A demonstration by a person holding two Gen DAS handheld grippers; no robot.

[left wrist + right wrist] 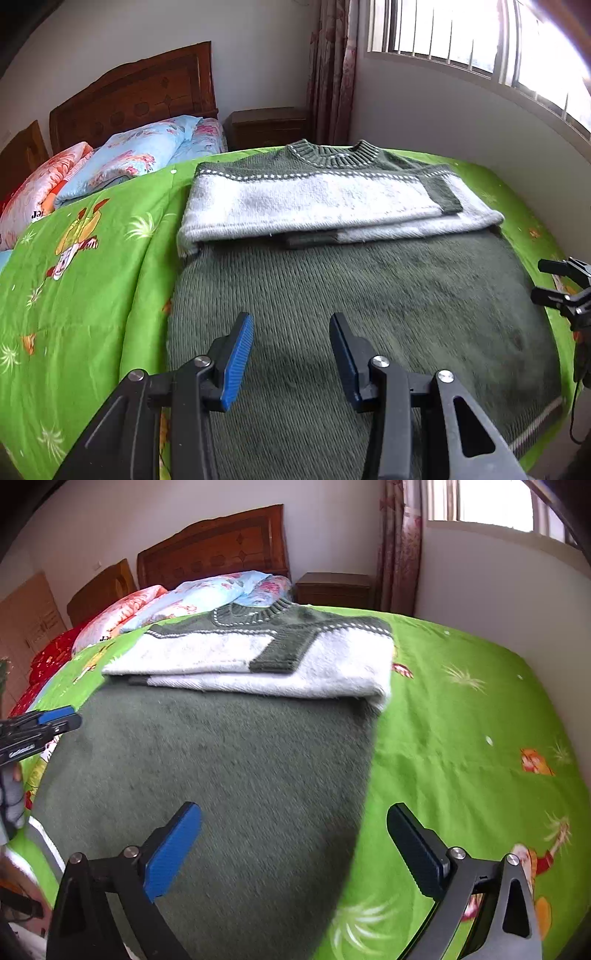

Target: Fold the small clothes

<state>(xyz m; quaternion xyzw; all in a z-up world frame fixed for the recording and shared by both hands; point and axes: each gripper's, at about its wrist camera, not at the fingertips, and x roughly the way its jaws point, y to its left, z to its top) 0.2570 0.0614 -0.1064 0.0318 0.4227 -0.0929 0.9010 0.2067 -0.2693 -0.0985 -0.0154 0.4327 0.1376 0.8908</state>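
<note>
Green and white knitted sweater (pixel 332 280) lies flat on the green bedspread (pixel 85 280), collar at the far end, both sleeves folded across the white chest band. Left gripper (pixel 291 350) hovers over the near hem, fingers wide, holding nothing. Right gripper (pixel 295 845) straddles the sweater's right edge, fingers wide, empty.

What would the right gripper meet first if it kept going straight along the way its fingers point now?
Probably the dark green body of the sweater: the open right gripper hovers over its right edge. Farther along lie the folded white sleeves. Its height above the knit is unclear.
</note>
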